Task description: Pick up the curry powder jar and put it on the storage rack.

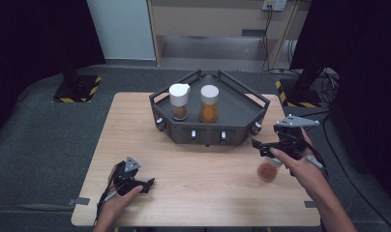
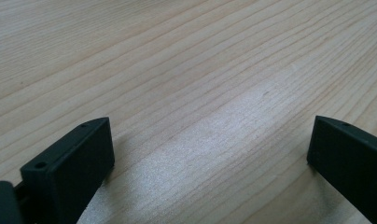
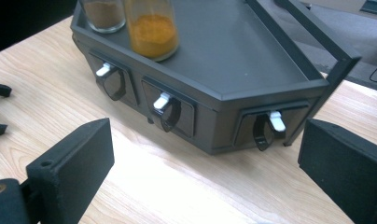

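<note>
Moving the third spice jar [image 1: 268, 170] up into the dark grey corner rack [image 1: 242, 113] looks like the step in hand, judging from two jars already on the shelf and one left on the wooden table [image 1: 184, 183]. That jar lies or leans at about five o'clock from the rack, just beneath the right gripper [image 1: 259, 146], close under the person's right hand; whether they touch is hard to tell. The right gripper's jaws are spread wide with nothing between them, pointed at the rack's front with its three white-tipped hooks [image 3: 162, 103].

To do it well, I would lower the right gripper over the jar's body, below the white cap, close squarely, lift clear of the rail, and set it down at three o'clock of the orange jar, where the shelf is bare.

The left gripper [image 1: 147, 184] rests at seven o'clock on the table, jaws released and wide apart.

Contents: the spouted-cap jar [image 1: 179, 101] holds brown powder, low; the orange-powder jar [image 1: 209, 104] is about half full; the table jar holds reddish-brown powder.
</note>
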{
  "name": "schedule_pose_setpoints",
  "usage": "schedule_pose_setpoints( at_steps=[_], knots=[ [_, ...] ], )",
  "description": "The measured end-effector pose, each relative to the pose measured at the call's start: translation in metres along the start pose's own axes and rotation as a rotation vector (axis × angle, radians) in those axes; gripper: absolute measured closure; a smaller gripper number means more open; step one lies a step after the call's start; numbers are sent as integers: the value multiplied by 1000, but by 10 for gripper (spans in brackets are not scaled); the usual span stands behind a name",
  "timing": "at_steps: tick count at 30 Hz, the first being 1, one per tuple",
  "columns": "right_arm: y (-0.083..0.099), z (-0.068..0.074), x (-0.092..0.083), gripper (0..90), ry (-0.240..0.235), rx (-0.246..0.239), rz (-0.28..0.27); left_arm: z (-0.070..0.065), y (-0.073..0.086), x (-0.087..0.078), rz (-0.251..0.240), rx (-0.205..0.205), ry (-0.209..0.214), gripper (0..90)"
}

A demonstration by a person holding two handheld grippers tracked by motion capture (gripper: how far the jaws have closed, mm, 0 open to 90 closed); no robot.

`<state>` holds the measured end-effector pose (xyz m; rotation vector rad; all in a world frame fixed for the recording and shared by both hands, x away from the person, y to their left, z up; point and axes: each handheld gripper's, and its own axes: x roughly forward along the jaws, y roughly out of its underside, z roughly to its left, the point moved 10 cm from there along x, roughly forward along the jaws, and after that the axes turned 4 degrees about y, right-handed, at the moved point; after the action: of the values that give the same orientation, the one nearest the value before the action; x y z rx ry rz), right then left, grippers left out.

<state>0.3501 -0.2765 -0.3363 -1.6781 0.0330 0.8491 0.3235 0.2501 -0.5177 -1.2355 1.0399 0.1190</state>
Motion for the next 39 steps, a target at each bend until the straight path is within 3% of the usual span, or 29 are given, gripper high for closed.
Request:
schedule_pose_setpoints(
  at_steps=[9, 22, 39],
  knots=[
    [15, -5, -8, 35, 12, 16, -1, 0, 0, 0, -1, 0, 0, 0],
    [34, -8, -14, 33, 40, 0, 4, 0, 0, 0, -1, -1, -1, 0],
    [56, -21, -20, 32, 62, 44, 17, 0, 0, 0, -1, -1, -1, 0]
  ],
)
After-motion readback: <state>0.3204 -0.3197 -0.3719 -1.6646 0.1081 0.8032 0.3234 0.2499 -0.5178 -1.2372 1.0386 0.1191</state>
